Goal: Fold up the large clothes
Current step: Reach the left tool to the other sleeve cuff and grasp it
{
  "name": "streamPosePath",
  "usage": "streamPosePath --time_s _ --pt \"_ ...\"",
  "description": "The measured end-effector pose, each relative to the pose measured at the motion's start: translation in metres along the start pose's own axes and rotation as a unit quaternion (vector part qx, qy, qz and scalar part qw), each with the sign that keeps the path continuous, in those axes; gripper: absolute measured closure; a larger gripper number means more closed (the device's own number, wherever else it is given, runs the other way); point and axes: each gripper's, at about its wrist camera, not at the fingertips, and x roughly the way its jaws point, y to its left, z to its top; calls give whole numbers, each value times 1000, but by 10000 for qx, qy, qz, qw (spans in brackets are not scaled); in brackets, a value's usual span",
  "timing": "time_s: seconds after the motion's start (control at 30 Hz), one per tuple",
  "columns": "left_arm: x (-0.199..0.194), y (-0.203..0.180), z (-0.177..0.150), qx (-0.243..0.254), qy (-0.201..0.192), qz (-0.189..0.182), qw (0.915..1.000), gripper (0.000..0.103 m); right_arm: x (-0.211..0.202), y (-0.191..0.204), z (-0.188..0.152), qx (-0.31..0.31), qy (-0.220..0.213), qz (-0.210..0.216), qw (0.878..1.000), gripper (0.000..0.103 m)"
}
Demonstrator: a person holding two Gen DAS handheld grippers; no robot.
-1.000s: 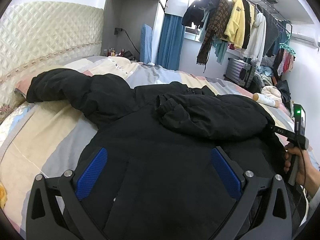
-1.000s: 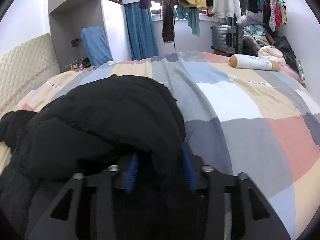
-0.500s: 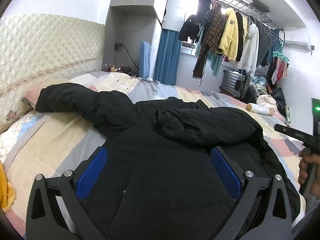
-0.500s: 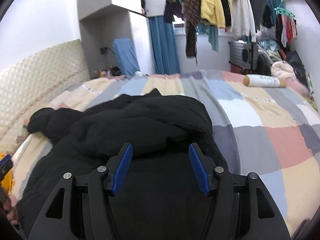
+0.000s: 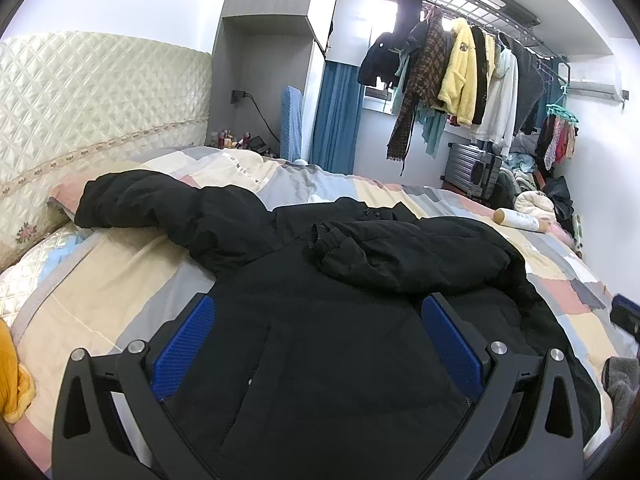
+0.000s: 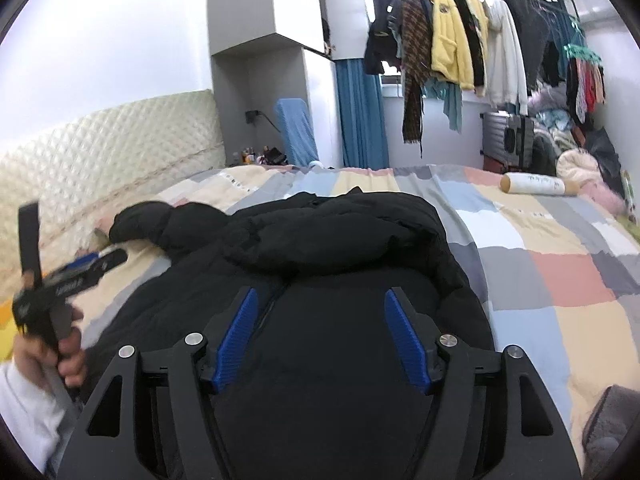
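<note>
A black padded jacket (image 5: 320,340) lies flat on the patchwork bed cover (image 5: 120,280). Its right sleeve (image 5: 408,256) is folded across the chest; its left sleeve (image 5: 144,204) stretches out towards the headboard. My left gripper (image 5: 316,344) is open and empty above the jacket's lower part. My right gripper (image 6: 322,332) is open and empty above the jacket (image 6: 340,264). The left gripper also shows at the left edge of the right wrist view (image 6: 68,276), held in a hand.
A quilted headboard (image 5: 100,100) stands at the left. A cylindrical bolster (image 5: 522,220) lies at the bed's far right. Clothes hang on a rail (image 5: 460,68) beyond the bed, above a suitcase (image 5: 474,168). A yellow cloth (image 5: 12,380) lies at the left edge.
My right gripper let go of the folded sleeve, opened and drew back and up. The left gripper rose a little and stayed open.
</note>
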Motion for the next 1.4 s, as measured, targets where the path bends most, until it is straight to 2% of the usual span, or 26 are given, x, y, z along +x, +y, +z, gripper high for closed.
streamPosePath --time_s 0.1,0.17,0.27,0.33,0.43,0.47,0.57,0.63,0.7,0.73,0.83,0.93,1.13,1.17,1.23,1.27,1.33,1.4 --pt "2 2 6 30 19 35 10000 0 1 2 0 -123 -117 55 9998 38" --pt "4 7 14 -34 11 58 10000 0 1 2 -1 -85 -154 140 9997 34" --pt "12 25 34 -414 51 4 9991 0 5 2 -4 -102 -106 248 9996 32" --pt "19 42 50 -631 50 -20 9980 0 2 1 -7 -118 -94 257 9996 31" --pt "33 74 66 -912 79 -41 9958 0 4 2 -10 -116 -32 221 9997 22" --pt "39 86 69 -990 125 18 9950 0 4 3 -11 -134 -28 194 9997 19" --pt "60 136 79 -1198 254 218 9922 0 6 3 -11 -140 -18 126 9998 17" --pt "72 176 85 -1392 304 418 9889 0 8 1 -13 -59 19 93 9999 15" --pt "79 222 85 -1796 246 546 9819 0 10 -2 -15 4 33 3 10000 3" --pt "81 240 83 -1976 205 564 9784 0 11 -4 -16 41 58 -58 10000 1" --pt "91 305 75 -2686 89 597 9614 0 22 -11 -13 356 259 -106 9990 0" --pt "105 350 66 -3066 66 614 9498 0 35 -14 -7 666 384 -152 9969 0" --pt "159 409 52 -3348 217 626 9400 1 65 0 6 669 560 -493 9950 0" --pt "164 414 51 -3370 225 592 9394 1 69 2 7 665 592 -543 9945 0" --pt "181 424 45 -3400 183 486 9390 1 81 11 7 458 756 -1028 9908 0" --pt "184 424 45 -3444 156 428 9377 1 85 13 7 412 807 -1119 9896 0" --pt "195 432 41 -3633 55 119 9316 1 93 14 7 544 896 -1134 9880 0" --pt "210 431 43 -3545 226 156 9347 4 100 11 9 727 956 -1162 9859 0"
